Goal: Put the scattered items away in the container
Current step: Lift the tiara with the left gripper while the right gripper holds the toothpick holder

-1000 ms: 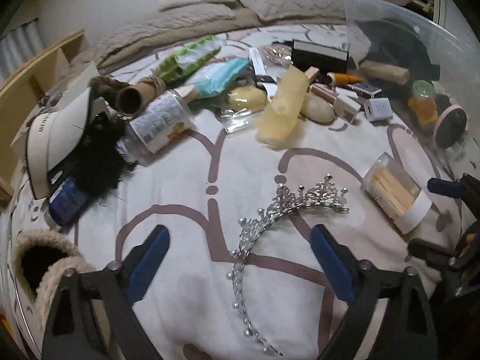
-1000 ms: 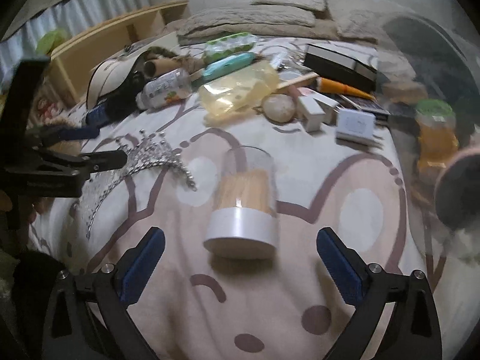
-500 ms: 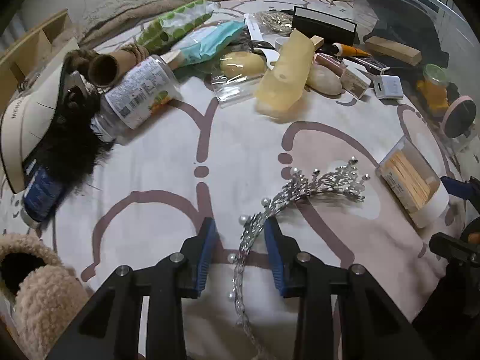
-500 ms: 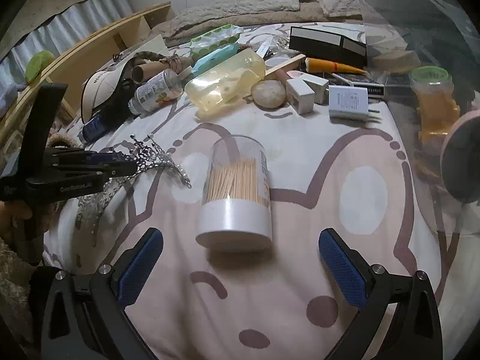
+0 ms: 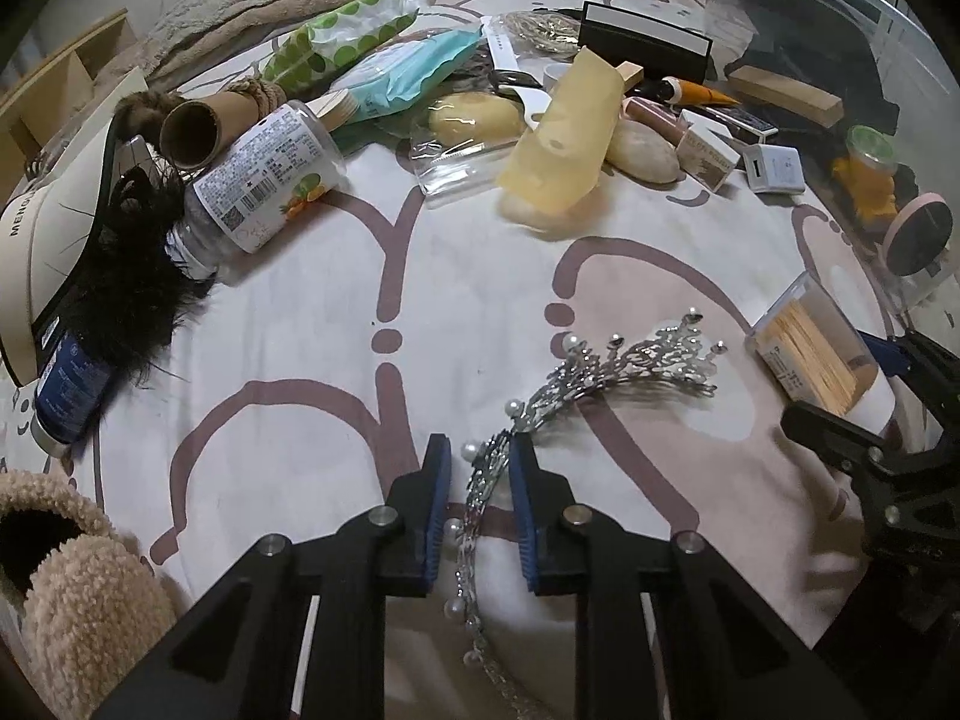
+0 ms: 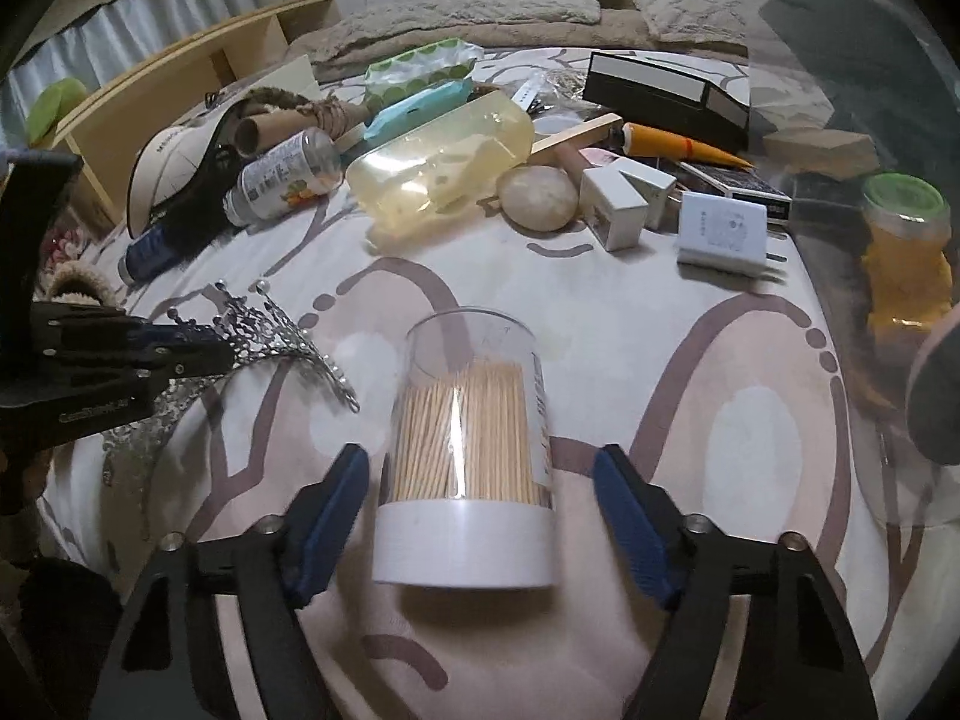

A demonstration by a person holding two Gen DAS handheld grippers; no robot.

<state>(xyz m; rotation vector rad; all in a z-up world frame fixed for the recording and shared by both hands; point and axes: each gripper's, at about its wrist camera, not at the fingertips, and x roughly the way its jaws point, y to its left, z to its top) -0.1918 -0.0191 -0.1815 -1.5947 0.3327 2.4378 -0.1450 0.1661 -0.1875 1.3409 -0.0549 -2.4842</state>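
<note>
Left wrist view: left gripper (image 5: 479,468) low over bedspread (image 5: 336,312), jaws closing, band of silver tiara (image 5: 606,372) running between 2 blue pads; right pad at band, left pad with slight gap, so not yet clamped. Tiara crest lies beyond fingertips, toward right. Clear container (image 5: 852,30) at far right.

Right wrist view: right gripper (image 6: 480,480) jaws closing, apart, straddling toothpick jar (image 6: 465,450); jar on its side, white cap nearest camera, gaps at both pads. Tiara (image 6: 282,342) left of jar, in left gripper (image 6: 198,354).
</note>
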